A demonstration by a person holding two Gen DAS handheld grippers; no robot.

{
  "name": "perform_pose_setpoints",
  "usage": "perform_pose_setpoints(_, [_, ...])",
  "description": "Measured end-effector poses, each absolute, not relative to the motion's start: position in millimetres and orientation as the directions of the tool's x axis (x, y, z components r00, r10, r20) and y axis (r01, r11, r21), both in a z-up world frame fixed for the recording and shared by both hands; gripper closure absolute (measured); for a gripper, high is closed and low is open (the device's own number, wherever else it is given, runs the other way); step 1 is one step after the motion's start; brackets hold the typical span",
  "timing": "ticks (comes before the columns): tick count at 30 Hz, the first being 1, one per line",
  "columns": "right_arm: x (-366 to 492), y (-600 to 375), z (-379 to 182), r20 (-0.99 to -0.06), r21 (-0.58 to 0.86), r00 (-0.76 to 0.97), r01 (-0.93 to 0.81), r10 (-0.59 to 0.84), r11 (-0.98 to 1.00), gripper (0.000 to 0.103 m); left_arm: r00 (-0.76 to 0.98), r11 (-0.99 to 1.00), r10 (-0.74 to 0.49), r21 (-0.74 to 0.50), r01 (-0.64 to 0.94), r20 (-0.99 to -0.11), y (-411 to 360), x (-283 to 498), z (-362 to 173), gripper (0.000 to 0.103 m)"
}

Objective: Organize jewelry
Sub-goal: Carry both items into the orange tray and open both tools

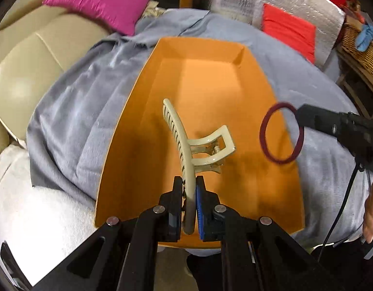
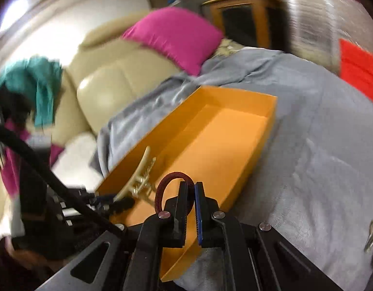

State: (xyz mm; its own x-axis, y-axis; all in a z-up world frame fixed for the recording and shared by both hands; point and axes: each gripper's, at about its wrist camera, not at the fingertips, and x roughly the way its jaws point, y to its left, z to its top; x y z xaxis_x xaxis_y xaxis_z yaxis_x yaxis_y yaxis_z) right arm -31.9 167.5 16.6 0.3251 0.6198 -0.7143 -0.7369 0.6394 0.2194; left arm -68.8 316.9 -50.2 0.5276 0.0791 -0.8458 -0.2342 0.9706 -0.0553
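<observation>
An open orange box lies on a grey blanket; it also shows in the right wrist view. My left gripper is shut on a beige claw hair clip and holds it over the near part of the box. The clip also shows in the right wrist view. My right gripper is shut on a dark red hair tie. In the left wrist view the right gripper holds the tie over the box's right edge.
The grey blanket covers the surface. A beige sofa with a pink cushion lies to the left. A red cushion, silver wrap and a wicker basket stand behind. A small metal item lies on the blanket at right.
</observation>
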Motion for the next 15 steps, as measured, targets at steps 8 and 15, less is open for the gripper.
perform_pose_setpoints(8, [-49.4,196.4,-13.5,-0.808,0.081,0.258,-0.842,0.529,0.534,0.096,0.446,0.954,0.072,-0.068,-0.291,-0.892,337.5,-64.2,-64.8,0.092])
perform_pose_setpoints(15, [-43.4,190.9,-19.3,-0.846,0.094,0.216,-0.839,0.487,0.536,0.078,0.427,0.940,0.063,-0.090,-0.329,-0.902,344.4,-65.1,-67.4,0.085])
